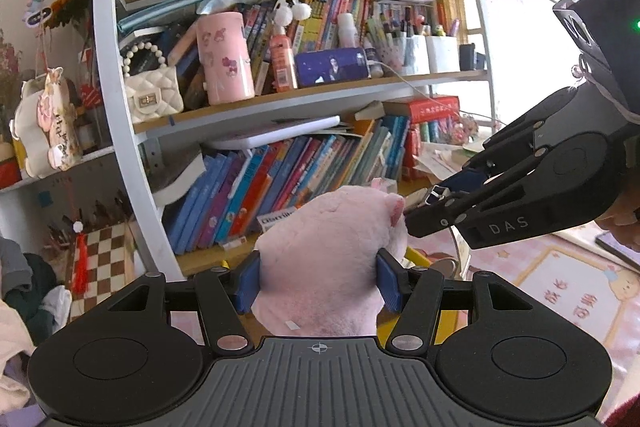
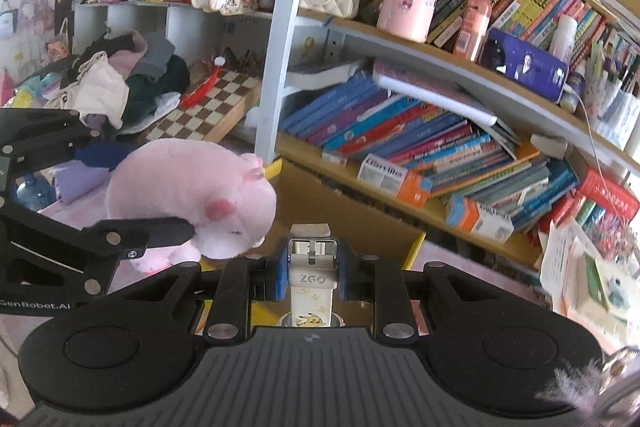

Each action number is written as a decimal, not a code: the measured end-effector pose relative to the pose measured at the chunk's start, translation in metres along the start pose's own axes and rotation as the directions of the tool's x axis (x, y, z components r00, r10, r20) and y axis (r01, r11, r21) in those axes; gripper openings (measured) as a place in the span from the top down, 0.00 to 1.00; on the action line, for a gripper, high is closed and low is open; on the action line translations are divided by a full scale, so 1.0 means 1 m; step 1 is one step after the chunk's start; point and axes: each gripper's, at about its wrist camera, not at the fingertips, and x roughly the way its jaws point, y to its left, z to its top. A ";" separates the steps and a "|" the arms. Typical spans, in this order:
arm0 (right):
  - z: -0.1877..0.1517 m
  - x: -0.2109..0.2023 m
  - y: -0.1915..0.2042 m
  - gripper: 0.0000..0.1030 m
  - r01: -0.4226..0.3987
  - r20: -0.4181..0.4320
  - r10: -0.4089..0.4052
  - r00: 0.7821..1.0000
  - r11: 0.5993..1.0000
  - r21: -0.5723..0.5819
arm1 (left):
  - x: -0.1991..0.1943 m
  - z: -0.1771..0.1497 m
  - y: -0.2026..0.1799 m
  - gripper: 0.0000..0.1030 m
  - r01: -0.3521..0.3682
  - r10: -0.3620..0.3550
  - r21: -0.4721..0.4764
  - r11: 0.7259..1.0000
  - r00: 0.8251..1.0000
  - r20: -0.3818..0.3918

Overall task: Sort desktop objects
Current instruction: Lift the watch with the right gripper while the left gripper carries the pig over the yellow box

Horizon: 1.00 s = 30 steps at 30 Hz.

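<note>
Two grips are loaded at once. Blue fingers (image 1: 248, 283) of the left gripper (image 1: 318, 279) press into either side of a pink plush pig (image 1: 320, 267), closed as far as the soft body allows and holding it up in the air in front of the bookshelf (image 1: 280, 99). Narrower still, the right gripper (image 2: 310, 273) has its fingers (image 2: 276, 275) pinched on a white watch strap (image 2: 311, 279) marked ZGO — its buckle points forward and the band hangs back toward the palm, a small yellow cartoon printed on it.

From the right wrist view the pig floats just left of the strap, near but apart. Below both lies a pink-patterned desk (image 1: 560, 287), with a yellow box edge (image 2: 416, 247) showing under the strap.

As a judgement: both items look picked up but neither is put away yet, so the sorting seems mid-way. Papers and small clutter (image 2: 580, 267) at the right remain loose.
</note>
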 end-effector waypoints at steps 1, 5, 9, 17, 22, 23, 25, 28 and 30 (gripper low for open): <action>0.002 0.003 -0.003 0.79 -0.002 0.004 0.002 1.000 1.000 -0.002 | 0.004 0.002 0.000 0.44 -0.006 0.006 -0.003 1.000 1.000 0.001; 0.007 0.019 -0.013 0.79 -0.018 0.009 0.018 1.000 1.000 -0.010 | 0.018 0.007 0.004 0.44 -0.032 0.032 -0.005 0.999 0.999 -0.010; 0.008 0.039 -0.020 0.79 -0.046 -0.010 0.045 0.999 0.999 -0.008 | 0.033 0.008 0.009 0.44 -0.055 0.054 -0.016 0.998 0.998 -0.038; 0.003 0.082 -0.028 0.79 -0.100 -0.068 0.100 0.993 0.995 -0.001 | 0.061 0.003 0.017 0.44 -0.095 0.093 -0.019 0.995 0.990 -0.104; -0.003 0.106 -0.030 0.79 -0.123 -0.109 0.122 0.987 0.992 -0.005 | 0.079 -0.001 0.021 0.44 -0.105 0.102 -0.016 0.994 0.985 -0.137; -0.004 0.111 -0.030 0.79 -0.127 -0.118 0.126 0.985 0.992 -0.005 | 0.083 -0.001 0.021 0.44 -0.107 0.103 -0.015 0.994 0.984 -0.143; -0.008 0.121 -0.031 0.79 -0.136 -0.138 0.134 0.981 0.991 -0.004 | 0.091 -0.002 0.021 0.44 -0.110 0.106 -0.012 0.994 0.982 -0.154; -0.015 0.133 -0.031 0.79 -0.150 -0.171 0.148 0.974 0.989 -0.001 | 0.103 -0.003 0.022 0.44 -0.115 0.111 -0.013 0.993 0.979 -0.171; -0.020 0.141 -0.031 0.79 -0.161 -0.192 0.159 0.968 0.987 0.003 | 0.111 -0.004 0.023 0.44 -0.120 0.115 -0.016 0.993 0.977 -0.180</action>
